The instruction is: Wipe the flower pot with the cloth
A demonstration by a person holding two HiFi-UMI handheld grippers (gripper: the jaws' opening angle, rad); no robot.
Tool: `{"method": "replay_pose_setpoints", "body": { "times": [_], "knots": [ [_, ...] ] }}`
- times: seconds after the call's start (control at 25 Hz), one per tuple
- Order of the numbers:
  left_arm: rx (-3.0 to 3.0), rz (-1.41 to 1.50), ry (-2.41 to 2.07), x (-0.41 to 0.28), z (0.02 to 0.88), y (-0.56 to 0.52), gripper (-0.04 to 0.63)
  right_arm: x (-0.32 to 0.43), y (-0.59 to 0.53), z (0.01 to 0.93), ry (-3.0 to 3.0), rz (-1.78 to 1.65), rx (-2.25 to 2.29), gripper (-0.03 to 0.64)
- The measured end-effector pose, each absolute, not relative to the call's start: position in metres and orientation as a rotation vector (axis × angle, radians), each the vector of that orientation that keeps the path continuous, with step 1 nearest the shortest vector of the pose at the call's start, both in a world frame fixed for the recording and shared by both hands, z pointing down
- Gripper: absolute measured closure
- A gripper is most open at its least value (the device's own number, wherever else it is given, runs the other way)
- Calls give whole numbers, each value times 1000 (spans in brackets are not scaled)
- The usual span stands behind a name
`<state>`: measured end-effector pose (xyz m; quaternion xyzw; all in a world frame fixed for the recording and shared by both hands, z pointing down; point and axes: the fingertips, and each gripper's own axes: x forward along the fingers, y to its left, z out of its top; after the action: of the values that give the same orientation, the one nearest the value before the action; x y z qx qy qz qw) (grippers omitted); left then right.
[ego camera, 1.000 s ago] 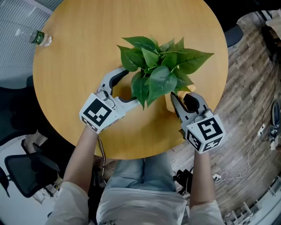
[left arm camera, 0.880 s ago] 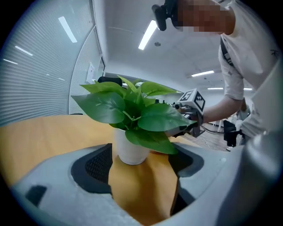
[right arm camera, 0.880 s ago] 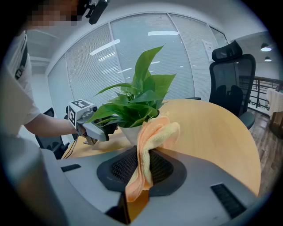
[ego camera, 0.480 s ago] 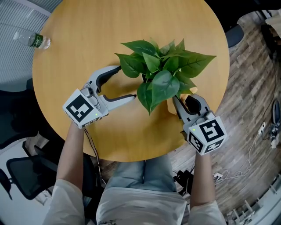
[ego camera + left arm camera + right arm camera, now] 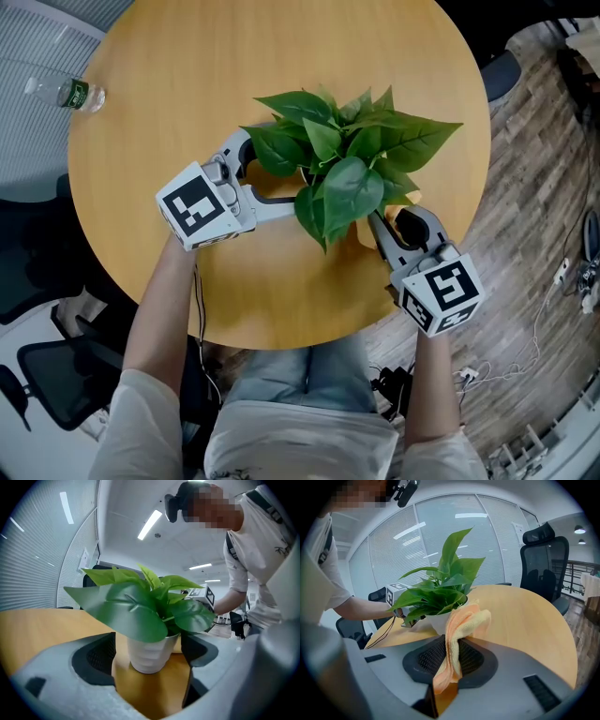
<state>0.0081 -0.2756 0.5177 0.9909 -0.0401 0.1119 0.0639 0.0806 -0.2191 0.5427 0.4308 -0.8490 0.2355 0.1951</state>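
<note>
A white ribbed flower pot [image 5: 149, 654] with a green leafy plant [image 5: 347, 155] stands on the round wooden table [image 5: 178, 66]. In the head view the leaves hide the pot. My left gripper [image 5: 284, 178] reaches in from the left. Its jaws have just been opening, and the pot stands between them with a gap on each side [image 5: 148, 652]. My right gripper [image 5: 392, 225] is at the plant's near right, shut on a yellow-orange cloth [image 5: 457, 634]. The cloth's free end lies against the pot's side [image 5: 439, 623].
A plastic water bottle [image 5: 67, 92] lies at the table's far left edge. A black office chair [image 5: 52, 370] stands on the floor at the lower left, another [image 5: 541, 562] beyond the table. Cables lie on the wood floor [image 5: 525, 234] at the right.
The left gripper drew back to the left away from the pot, then came in again a little further up the picture. The right gripper and cloth stayed put.
</note>
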Motion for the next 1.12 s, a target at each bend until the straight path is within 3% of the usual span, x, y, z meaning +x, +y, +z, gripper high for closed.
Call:
{"method": "replay_pose_setpoints", "body": {
  "times": [0.16, 0.52, 1.12],
  "knots": [
    [2989, 332, -56, 15, 519, -274, 150, 80, -221, 543, -2377, 664, 1214, 554],
    [2972, 308, -12, 21, 518, -267, 173, 80, -220, 543, -2379, 655, 1202, 554],
    [2897, 295, -435, 17, 520, -264, 178, 120, -249, 534, -2288, 596, 1349, 554]
  ]
}}
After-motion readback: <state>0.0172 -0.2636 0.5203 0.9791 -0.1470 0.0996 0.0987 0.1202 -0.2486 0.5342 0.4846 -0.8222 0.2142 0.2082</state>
